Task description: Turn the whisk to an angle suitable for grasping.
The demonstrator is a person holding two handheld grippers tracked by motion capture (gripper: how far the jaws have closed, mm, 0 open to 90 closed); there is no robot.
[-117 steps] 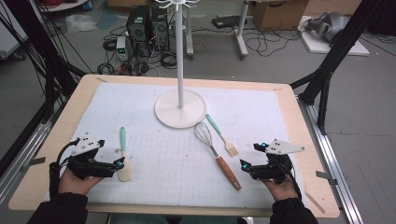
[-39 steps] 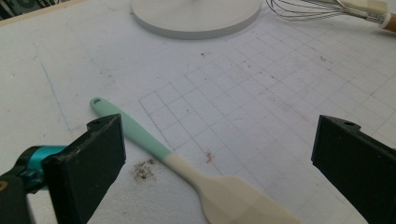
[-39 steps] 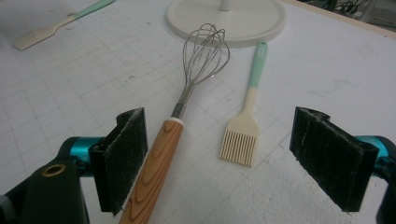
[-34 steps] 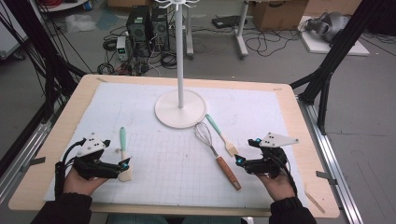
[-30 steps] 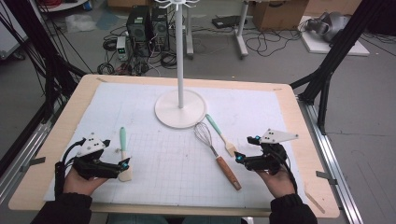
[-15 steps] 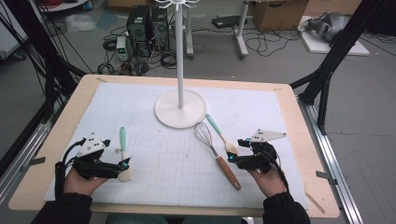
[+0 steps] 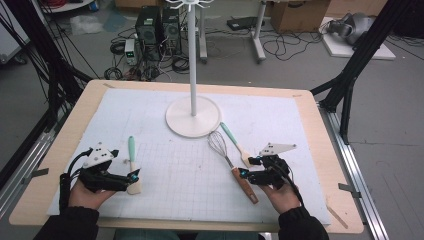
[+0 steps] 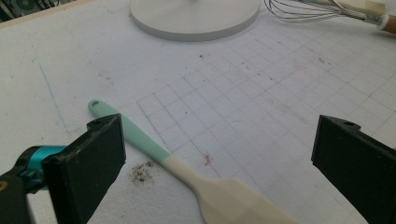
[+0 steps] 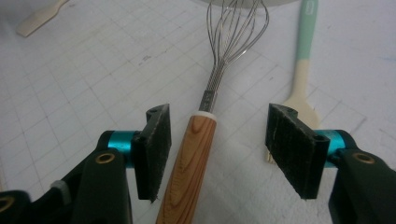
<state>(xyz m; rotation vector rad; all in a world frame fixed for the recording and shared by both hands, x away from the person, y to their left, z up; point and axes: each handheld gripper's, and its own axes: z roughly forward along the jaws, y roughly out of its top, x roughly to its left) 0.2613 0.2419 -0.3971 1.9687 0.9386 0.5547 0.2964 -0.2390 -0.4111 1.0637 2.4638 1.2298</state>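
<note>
My right hand-held gripper [image 9: 217,140] straddles the whisk's wooden handle; the left one waits spread by a spatula.

In the right gripper view I see the whisk [image 9: 210,112] running up the middle of the frame, its wooden handle between my two pads with a gap on each side; the jaws have just been closing and do not press it yet. A mint-handled spatula [image 9: 301,79] lies just beside it at the right of the frame. In the high view the whisk [image 7: 232,162] lies right of centre on the bench [image 7: 310,107], below the white stand [image 7: 193,115]. My left hand-held gripper [image 8: 217,158] has its jaws wide apart, over another spatula [image 8: 187,170] at the lower middle of the left gripper view.
</note>
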